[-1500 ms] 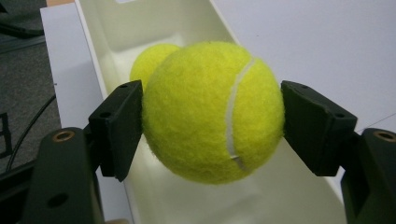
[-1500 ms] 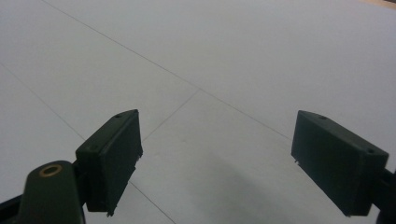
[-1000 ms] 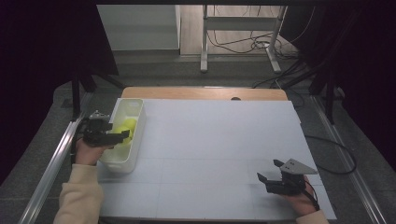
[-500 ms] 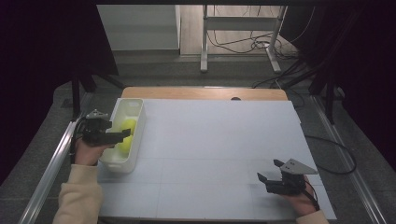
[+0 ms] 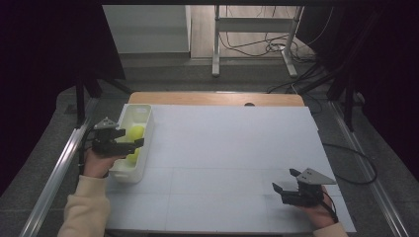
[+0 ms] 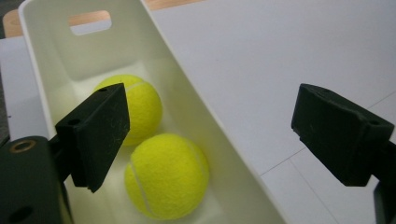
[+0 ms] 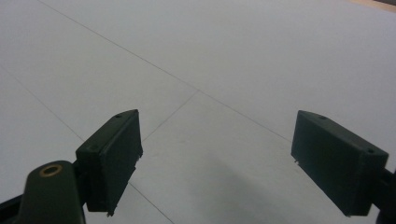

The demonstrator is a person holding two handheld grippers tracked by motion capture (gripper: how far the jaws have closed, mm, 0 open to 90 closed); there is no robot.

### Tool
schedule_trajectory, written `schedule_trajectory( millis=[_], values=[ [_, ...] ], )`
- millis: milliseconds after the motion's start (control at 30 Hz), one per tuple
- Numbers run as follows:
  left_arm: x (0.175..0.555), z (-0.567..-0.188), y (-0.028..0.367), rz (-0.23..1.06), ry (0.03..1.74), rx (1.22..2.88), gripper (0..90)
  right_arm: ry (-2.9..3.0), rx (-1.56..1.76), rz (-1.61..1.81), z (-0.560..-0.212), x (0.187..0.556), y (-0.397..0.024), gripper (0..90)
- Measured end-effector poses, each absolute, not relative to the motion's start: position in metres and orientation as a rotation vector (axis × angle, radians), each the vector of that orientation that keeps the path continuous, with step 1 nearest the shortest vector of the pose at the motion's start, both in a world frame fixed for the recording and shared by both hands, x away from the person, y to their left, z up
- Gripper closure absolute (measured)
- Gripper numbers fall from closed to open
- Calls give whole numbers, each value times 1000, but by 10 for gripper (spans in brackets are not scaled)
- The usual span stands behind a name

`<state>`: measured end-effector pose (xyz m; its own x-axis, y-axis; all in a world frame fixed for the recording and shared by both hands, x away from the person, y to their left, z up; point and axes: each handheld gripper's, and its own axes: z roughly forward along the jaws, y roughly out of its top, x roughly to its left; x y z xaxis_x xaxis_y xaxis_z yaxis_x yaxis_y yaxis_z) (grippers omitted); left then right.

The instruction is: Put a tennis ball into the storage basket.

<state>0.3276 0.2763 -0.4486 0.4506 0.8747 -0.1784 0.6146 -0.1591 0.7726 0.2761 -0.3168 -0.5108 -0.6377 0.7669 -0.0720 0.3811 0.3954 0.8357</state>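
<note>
My left gripper (image 5: 129, 143) hangs over the white bin (image 5: 146, 129) at the left edge of the desk (image 5: 232, 158), jaws wide apart, gripping nothing. In the left gripper view one jaw sits above the bin's inside, the other out past its near wall over bare desk, so the wall runs between them. Two tennis balls in there: near tennis ball (image 6: 166, 175) close under the left jaw, far tennis ball (image 6: 135, 105) just behind it, and the two look touching or nearly so. Both rest on the bin floor. In the high view they show as yellow (image 5: 136, 132) next to my jaws.

My right gripper (image 5: 285, 189) is well apart, low at the front right of the desk, jaws also wide apart with nothing between them, only white desk surface in the right gripper view.

Progress, as I judge it: both balls are in the bin and no others lie loose on the desk. If the job is loading the bin, it reads as done or nearly done, with just the pull-away left. If it's unloading, nothing is out yet and I'd need to shift inward to get both jaws around the near ball. Cannot tell which from this alone. The bin handle slot (image 6: 89, 22) at the far end is untouched.
</note>
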Motion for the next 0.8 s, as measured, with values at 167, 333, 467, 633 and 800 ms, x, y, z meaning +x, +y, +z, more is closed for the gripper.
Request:
schedule_trajectory(
  millis=[167, 333, 467, 633, 800],
  values=[
    [325, -449, 271, 375, 1229, 1851, 129, 2209, 982, 1147, -511, 276, -317, 169],
    [321, -449, 264, 370, 1197, 1839, 132, 2206, 981, 1148, -510, 275, -317, 169],
    [317, -449, 258, 366, 1158, 1823, 131, 2204, 980, 1149, -510, 275, -317, 169],
    [310, -451, 247, 351, 1127, 1816, 132, 2204, 979, 1148, -510, 275, -317, 169],
    [301, -455, 233, 349, 1081, 1849, 131, 2204, 976, 1151, -509, 275, -317, 169]
  ],
)
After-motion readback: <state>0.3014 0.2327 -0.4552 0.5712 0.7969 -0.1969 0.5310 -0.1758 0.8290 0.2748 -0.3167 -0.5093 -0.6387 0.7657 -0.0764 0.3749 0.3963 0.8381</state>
